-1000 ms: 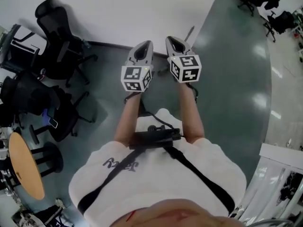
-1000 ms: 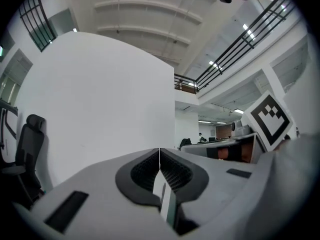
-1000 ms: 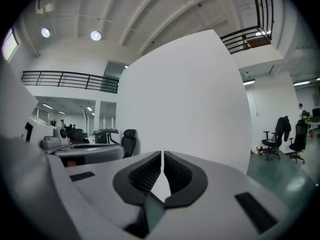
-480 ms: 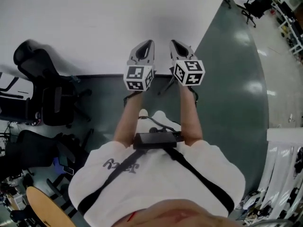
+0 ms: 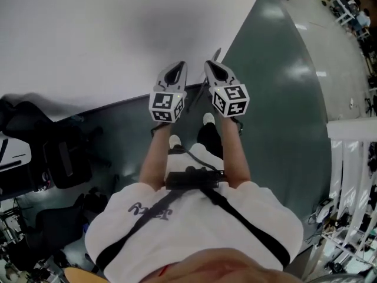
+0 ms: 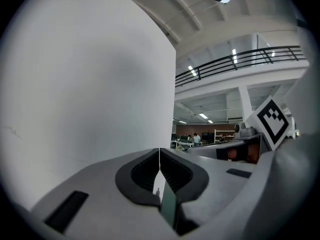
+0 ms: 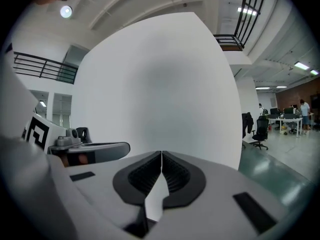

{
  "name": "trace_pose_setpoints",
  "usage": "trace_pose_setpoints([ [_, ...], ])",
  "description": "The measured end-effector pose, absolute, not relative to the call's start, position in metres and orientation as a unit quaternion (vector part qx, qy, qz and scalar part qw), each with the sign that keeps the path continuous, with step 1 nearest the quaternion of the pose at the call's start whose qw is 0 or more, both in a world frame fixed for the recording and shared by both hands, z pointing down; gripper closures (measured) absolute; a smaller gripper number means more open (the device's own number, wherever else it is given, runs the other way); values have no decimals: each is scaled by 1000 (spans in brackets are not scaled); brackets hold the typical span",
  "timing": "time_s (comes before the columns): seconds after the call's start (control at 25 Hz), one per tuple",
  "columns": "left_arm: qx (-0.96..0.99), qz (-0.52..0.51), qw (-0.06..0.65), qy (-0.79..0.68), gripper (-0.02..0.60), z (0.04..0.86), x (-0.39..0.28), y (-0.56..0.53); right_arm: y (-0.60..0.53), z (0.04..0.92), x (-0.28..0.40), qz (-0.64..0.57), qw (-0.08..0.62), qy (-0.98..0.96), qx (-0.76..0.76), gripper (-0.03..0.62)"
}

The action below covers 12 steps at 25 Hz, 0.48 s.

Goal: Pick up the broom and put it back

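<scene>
Black office chair (image 5: pixel 59 158) at far left, against the white wall (image 5: pixel 88 40). Left gripper (image 5: pixel 178 68) levelled at that wall, jaws pressed together on nothing; just right of it, apparently the broom (image 5: pixel 203 92), thin, leaning at the wall's end, long axis slanting from lower left to upper right. Right gripper (image 5: pixel 212 65) alongside, jaws likewise closed and empty.

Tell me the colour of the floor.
The floor is dark green with a glossy sheen, best seen in the head view.

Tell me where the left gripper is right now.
In the head view the left gripper sits just left of centre, beside the right gripper, jaws shut, pointing at the white wall.
</scene>
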<state>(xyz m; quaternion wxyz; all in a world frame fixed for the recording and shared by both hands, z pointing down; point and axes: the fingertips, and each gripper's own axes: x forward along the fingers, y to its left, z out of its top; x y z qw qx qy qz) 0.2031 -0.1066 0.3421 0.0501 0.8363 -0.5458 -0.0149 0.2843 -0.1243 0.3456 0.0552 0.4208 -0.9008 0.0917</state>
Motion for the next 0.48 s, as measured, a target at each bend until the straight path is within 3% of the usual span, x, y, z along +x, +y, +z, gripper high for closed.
trace_pose_setpoints([
  [0.48,851,48,132,-507,568,457,254,-178,-191,473,353,185,87,-861,467,586],
])
